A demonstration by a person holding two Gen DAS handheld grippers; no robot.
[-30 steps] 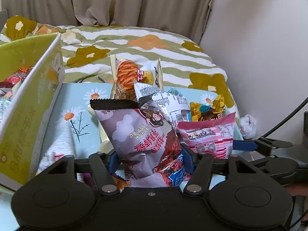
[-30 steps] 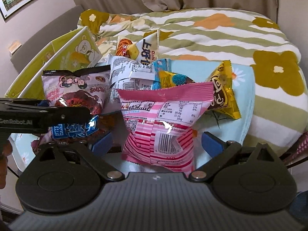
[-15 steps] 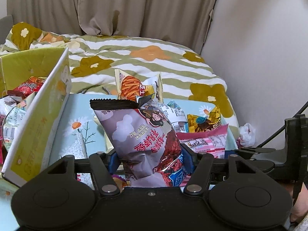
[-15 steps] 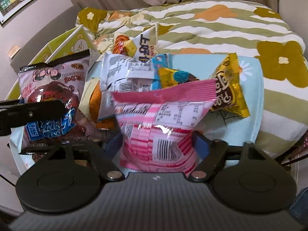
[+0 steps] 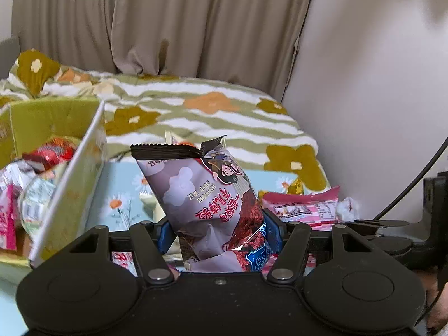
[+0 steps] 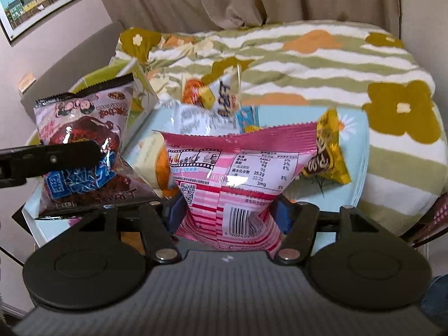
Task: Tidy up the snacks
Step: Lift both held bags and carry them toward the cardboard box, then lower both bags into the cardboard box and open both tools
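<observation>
The left tongs hold a mauve foil snack bag with a black crimped top and cartoon faces; the blue pads press its lower part from both sides, and the bag stands nearly upright. The right tongs are closing on a pink striped snack bag with a barcode and nutrition table, which sits between the pads and is already pinched at its lower half.

The landmark is the light blue cloth with daisy print. On it, behind the pink bag, lie a white and orange snack bag and a white packet with small print. A yellow foil packet with brown letters lies beside the pink bag. At the left edge of the cloth stands a green cardboard box with open flap, with several packets inside. Behind the cloth is a striped green and white blanket with flowers.
</observation>
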